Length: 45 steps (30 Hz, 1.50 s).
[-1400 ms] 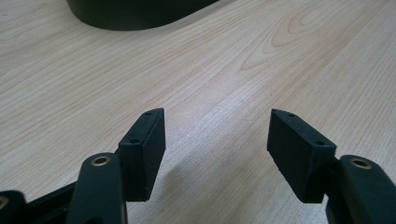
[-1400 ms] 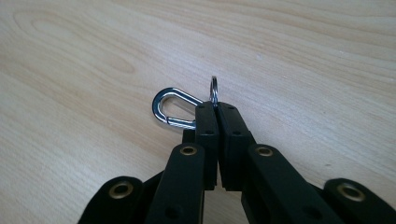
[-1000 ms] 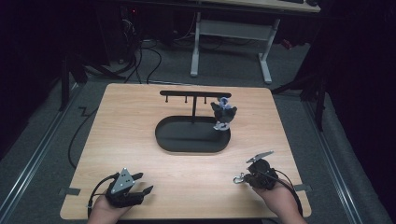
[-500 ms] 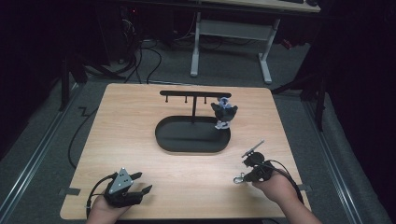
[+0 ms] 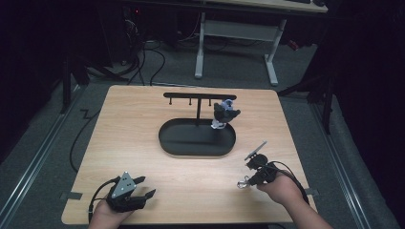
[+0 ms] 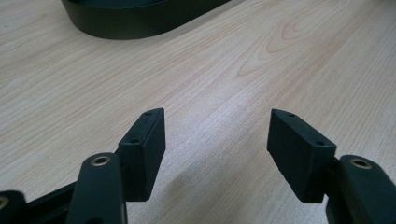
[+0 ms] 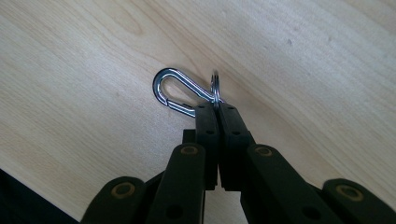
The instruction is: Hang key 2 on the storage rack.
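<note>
My right gripper (image 5: 245,181) hovers near the table's front right, and its jaws have just been closing. In the right gripper view it (image 7: 217,109) is shut on a small key ring (image 7: 215,87) with a silver carabiner (image 7: 175,91) hanging from it just above the wood. At the front left my left gripper (image 5: 143,187) rests low, open, with bare table between its pads (image 6: 144,149). A black oval stand (image 5: 197,138) with a T-shaped hook bar (image 5: 199,96) sits mid-table. A small grey-and-black figure (image 5: 224,113) hangs at its right end.
The wooden table (image 5: 143,119) ends close behind both hands. The stand's rim (image 6: 140,25) lies ahead of the left gripper. Cables trail off the table's left edge, and a white desk frame (image 5: 236,43) stands on the floor beyond.
The right hand has shifted and tilted slightly, carrying the carabiner along at the jaw tips. The left gripper has stayed where it was.
</note>
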Motion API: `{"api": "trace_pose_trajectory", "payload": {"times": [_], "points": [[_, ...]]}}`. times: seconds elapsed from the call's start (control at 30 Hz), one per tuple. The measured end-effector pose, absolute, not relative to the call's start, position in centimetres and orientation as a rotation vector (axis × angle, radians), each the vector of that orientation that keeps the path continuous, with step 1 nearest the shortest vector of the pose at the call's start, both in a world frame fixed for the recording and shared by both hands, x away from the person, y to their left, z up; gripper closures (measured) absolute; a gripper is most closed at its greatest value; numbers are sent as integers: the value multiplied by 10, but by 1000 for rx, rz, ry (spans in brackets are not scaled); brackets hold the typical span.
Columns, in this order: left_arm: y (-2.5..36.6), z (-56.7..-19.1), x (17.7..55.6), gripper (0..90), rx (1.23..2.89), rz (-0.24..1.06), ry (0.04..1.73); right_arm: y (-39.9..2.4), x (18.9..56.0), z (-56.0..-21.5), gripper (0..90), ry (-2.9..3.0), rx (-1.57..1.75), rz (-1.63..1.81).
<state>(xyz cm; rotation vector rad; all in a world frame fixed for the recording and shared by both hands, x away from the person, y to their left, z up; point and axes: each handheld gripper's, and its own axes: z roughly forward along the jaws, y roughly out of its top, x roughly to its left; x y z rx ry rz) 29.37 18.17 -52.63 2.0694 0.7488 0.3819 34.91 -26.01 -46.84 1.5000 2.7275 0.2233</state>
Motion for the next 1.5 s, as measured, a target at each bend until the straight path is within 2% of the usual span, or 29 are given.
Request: {"api": "trace_pose_trajectory", "payload": {"times": [0.7, 1.5], "points": [[181, -528, 293, 377, 2064, 377, 762, -248, 365, -413, 893, 2722, 1416, 358], [187, -527, 293, 376, 2056, 381, 765, -190, 437, -345, 893, 2721, 1327, 436]]}}
